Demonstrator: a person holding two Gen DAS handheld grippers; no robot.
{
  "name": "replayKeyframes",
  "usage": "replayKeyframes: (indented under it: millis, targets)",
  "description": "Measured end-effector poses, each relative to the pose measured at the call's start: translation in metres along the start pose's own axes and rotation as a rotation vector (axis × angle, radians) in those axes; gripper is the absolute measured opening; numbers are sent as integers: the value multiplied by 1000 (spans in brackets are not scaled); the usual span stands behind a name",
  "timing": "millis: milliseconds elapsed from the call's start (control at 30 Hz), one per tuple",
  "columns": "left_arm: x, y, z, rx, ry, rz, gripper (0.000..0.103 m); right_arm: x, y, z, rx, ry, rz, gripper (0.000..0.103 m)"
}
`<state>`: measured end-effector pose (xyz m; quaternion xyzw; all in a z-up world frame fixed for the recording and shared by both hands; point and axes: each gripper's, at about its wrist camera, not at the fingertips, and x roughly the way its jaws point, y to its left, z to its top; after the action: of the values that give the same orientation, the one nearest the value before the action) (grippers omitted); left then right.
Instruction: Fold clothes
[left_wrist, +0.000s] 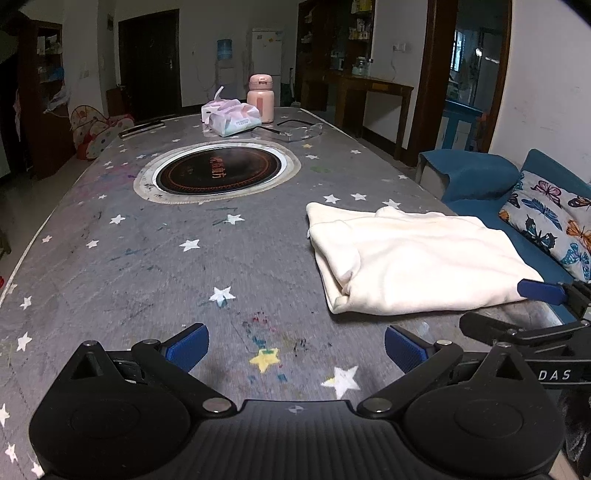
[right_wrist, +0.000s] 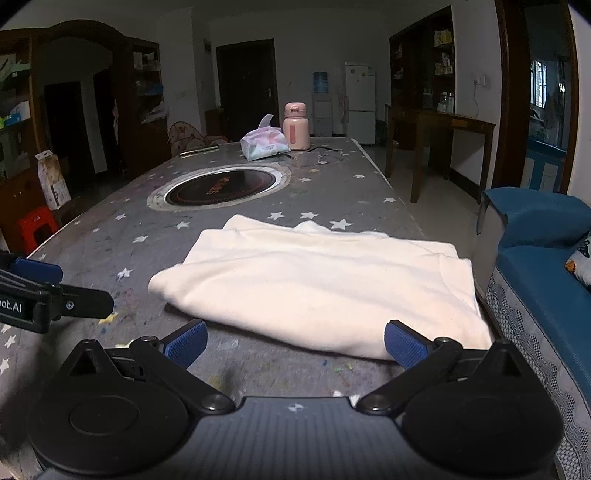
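counter (left_wrist: 147, 258): long, covered by a grey cloth with white stars and scribbled colour marks; it bears everything named below.
sofa (right_wrist: 535, 266): blue, just beside the counter's right edge, with a butterfly cushion (left_wrist: 554, 218) on it.
cream garment (right_wrist: 314, 288): folded into a flat bundle, lying on the counter nearer than the round hob and toward the sofa side; its near edge is just beyond the right tongs.
round hob (left_wrist: 218, 173): dark glass disc in a pale ring, set into the counter's middle; the landmark for the rest.
left tongs (left_wrist: 295, 347): blue pads spread wide over bare cloth, nothing between them; nearer than the hob, left of the garment.
right tongs (right_wrist: 295, 343): pads spread fully apart, empty, not touching the fabric.
tissue pack (left_wrist: 232, 120): beyond the hob.
pink flask (left_wrist: 260, 98): upright, just behind the tissue pack.
clear glasses (left_wrist: 299, 130): beyond the hob, to the right of the tissue pack.
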<state>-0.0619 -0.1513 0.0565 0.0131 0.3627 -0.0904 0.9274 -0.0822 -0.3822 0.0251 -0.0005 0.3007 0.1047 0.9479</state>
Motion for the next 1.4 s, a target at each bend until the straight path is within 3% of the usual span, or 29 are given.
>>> replayKeyframes:
  millis: [667,1400]
  targets:
    - [-13,-8,-13,-6,10,8,103,-15,5,-13,12,14,13,103]
    - [-16,-7,-15,-5,-13,9,103,-14,14,-13,-15,41,-40,103]
